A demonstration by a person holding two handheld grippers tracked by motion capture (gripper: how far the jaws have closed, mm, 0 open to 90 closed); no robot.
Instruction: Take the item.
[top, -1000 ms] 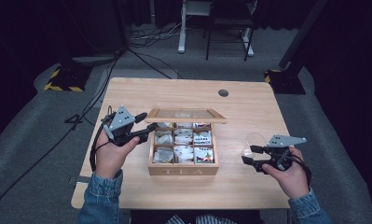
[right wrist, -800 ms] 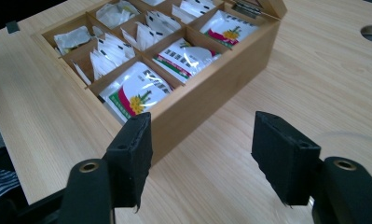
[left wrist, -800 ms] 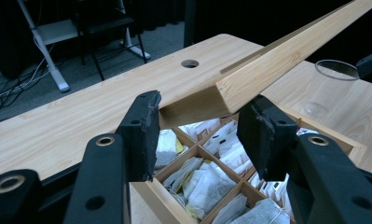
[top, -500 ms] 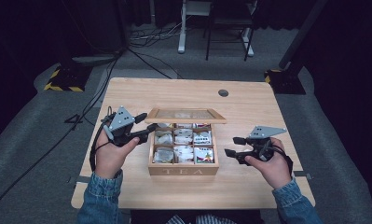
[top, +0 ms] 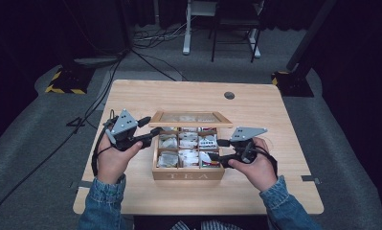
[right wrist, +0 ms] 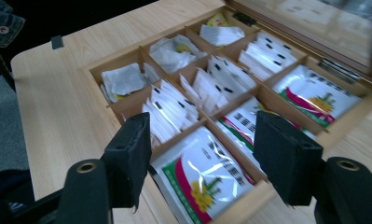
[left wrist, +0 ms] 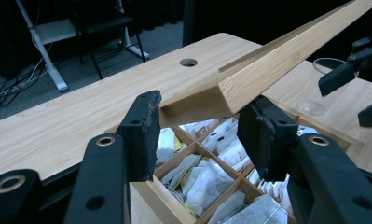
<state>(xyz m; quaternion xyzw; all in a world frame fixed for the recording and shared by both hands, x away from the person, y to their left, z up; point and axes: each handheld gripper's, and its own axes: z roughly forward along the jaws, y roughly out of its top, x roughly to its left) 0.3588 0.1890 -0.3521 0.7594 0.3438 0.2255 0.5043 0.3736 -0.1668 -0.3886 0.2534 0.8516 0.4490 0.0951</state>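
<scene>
Tea box [top: 188, 175] at table [top: 179, 96] centre, lettered TEA on the near wall, lid [top: 191, 118] raised at 12 o'clock. Inside, divided compartments of tea bags [right wrist: 167, 109] and a green-and-red sachet [right wrist: 200, 172]. At 9 o'clock, left tool [top: 152, 136] spread wide astride the lid's corner [left wrist: 230, 91], not clamped. At 3 o'clock, right tool [top: 220, 154] spread wide over the sachet, empty.

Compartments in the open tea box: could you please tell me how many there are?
9, in a three-by-three grid in the tea box: three with green-and-red sachets nearest the right gripper, three with white packets mid-box, three with loose teabags farthest.
</scene>
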